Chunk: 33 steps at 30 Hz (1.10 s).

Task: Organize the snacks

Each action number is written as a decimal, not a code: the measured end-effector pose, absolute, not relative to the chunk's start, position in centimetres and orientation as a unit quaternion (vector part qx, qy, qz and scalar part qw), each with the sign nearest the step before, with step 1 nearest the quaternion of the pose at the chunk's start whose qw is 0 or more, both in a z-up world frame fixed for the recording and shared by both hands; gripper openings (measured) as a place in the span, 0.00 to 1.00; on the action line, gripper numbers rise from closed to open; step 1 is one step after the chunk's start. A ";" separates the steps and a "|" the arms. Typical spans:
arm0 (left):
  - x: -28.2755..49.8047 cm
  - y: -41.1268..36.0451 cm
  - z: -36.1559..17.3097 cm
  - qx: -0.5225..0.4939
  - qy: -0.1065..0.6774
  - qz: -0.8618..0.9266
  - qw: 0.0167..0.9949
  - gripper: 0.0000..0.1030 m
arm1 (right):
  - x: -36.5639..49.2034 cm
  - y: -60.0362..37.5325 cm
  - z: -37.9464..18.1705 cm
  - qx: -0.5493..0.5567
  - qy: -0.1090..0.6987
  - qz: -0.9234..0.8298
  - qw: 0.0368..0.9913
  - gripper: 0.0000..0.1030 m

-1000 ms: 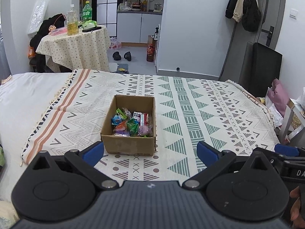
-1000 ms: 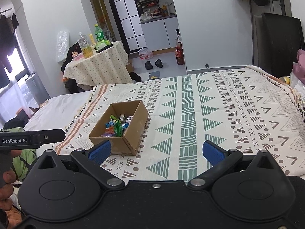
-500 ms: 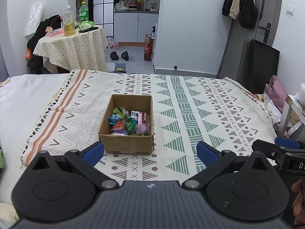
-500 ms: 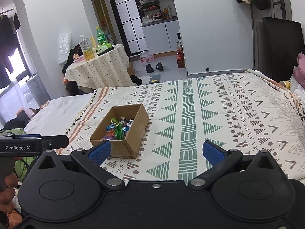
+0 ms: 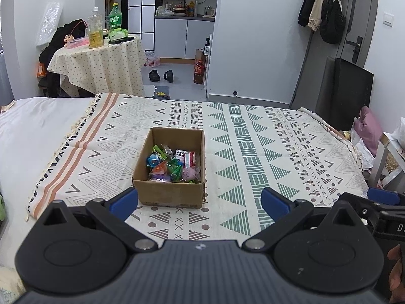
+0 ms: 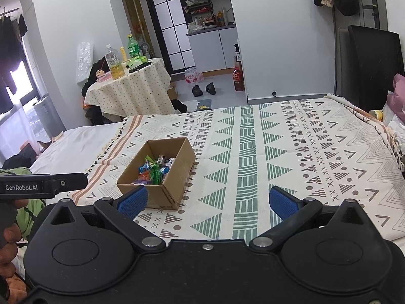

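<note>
Spreading wide under both my grippers, the patterned blanket (image 5: 253, 136) covers most of the bed, with bare white sheet (image 5: 38, 126) to its left past the fringed orange-striped edge. Right of the box the blanket lies flat and bare out to its far edge, where it drops toward a pink cushion (image 5: 368, 129) and a dark panel (image 5: 351, 88). Beyond the bed's far edge sit a round table with a dotted cloth (image 5: 101, 68), bottles on top, and a pair of slippers (image 5: 160, 75) on the floor by the kitchen doorway.

On the blanket stands the cardboard box (image 5: 169, 192), open-topped, with the wrapped snacks (image 5: 172, 164) heaped inside toward its near end. Nothing else rests on the blanket around it.

My left gripper (image 5: 200, 204) hangs just short of the box's near wall, blue fingers spread wide apart and empty, the left pad (image 5: 124, 202) close beside the box's near left corner. My right gripper (image 6: 206, 201) is also spread wide and empty, its left pad (image 6: 133, 199) overlapping the box's near corner in the view; I cannot tell whether it touches. The box (image 6: 157, 174) sits left of centre there, and the left gripper's body pokes in from the left edge above a hand (image 6: 8, 250).

Compared with half a second ago, the box sits a little nearer in both views, and the fingers are as far apart as before.
</note>
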<state>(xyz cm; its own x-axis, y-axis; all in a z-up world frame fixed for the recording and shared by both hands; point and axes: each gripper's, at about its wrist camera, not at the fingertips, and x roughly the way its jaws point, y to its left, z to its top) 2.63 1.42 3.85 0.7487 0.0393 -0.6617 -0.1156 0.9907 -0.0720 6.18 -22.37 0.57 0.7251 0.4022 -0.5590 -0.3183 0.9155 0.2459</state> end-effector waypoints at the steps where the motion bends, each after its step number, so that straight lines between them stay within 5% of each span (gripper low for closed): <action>1: 2.6 1.5 3.9 -0.053 0.352 0.041 0.933 1.00 | 6.2 -22.4 0.6 0.066 0.315 0.195 0.926 1.00; 33: 2.5 1.2 4.1 -0.046 0.354 0.032 0.934 1.00 | 6.1 -22.5 0.8 0.063 0.316 0.190 0.927 1.00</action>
<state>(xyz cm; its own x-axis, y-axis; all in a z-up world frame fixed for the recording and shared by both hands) 2.54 1.22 4.09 0.7477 0.0271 -0.6634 -0.0926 0.9937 -0.0638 6.11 -22.48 0.77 0.7274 0.3932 -0.5624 -0.3131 0.9195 0.2378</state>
